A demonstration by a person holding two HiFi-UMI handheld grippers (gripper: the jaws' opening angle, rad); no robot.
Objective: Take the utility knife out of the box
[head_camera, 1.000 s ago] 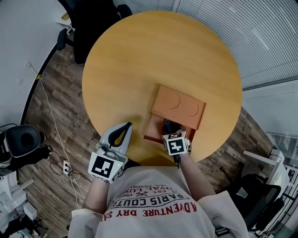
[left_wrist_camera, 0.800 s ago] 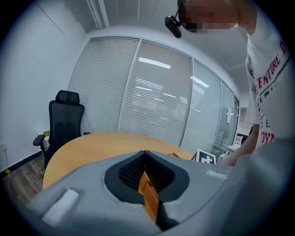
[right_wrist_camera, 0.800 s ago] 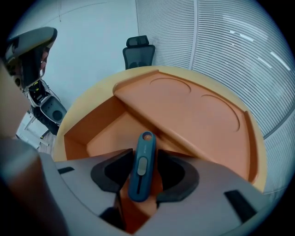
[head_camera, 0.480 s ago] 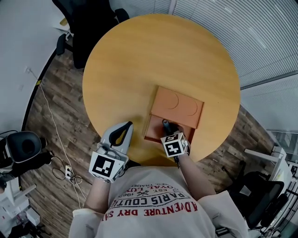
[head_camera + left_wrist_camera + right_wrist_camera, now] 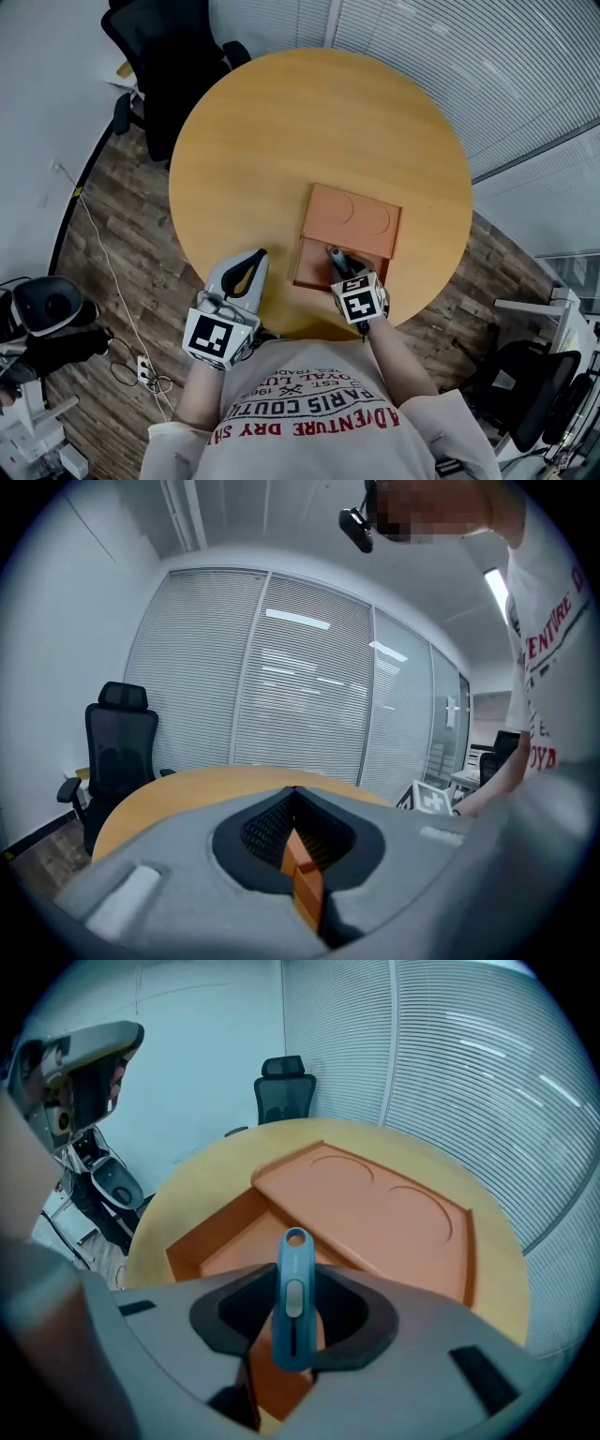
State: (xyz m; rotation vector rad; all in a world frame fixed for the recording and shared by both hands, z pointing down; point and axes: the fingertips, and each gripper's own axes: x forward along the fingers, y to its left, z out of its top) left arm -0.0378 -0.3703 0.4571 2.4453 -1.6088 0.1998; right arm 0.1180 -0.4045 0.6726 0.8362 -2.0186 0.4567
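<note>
Holding the utility knife (image 5: 293, 1283), the right hand-held gripper (image 5: 339, 270) sits at lower centre of the head view, above the near, open part of the box (image 5: 312, 269). Its jaws have just been closing and are now clamped on the knife's blue body from both sides. The knife's far end, with a round hole, sticks out past the jaw tips, and a grey slider faces the camera. In the right gripper view this end shows against the open compartment's orange floor. Whether the knife's lower end touches that floor cannot be told.

The box is orange and lies on the round wooden table (image 5: 281, 141), toward the table's lower right edge in the head view. Its lid (image 5: 352, 217), marked with two curved impressions, covers the far part of the box and leaves the near part uncovered.

The left hand-held gripper (image 5: 251, 261) is at lower left of centre, its tip over the table's near edge, well apart from the box. Its jaws are together, with nothing between them.

A black office chair (image 5: 173, 56) stands at upper left, just beside the table. Slatted blinds (image 5: 487, 66) fill the upper right. A cable (image 5: 98, 230) runs across the wood floor at left.
</note>
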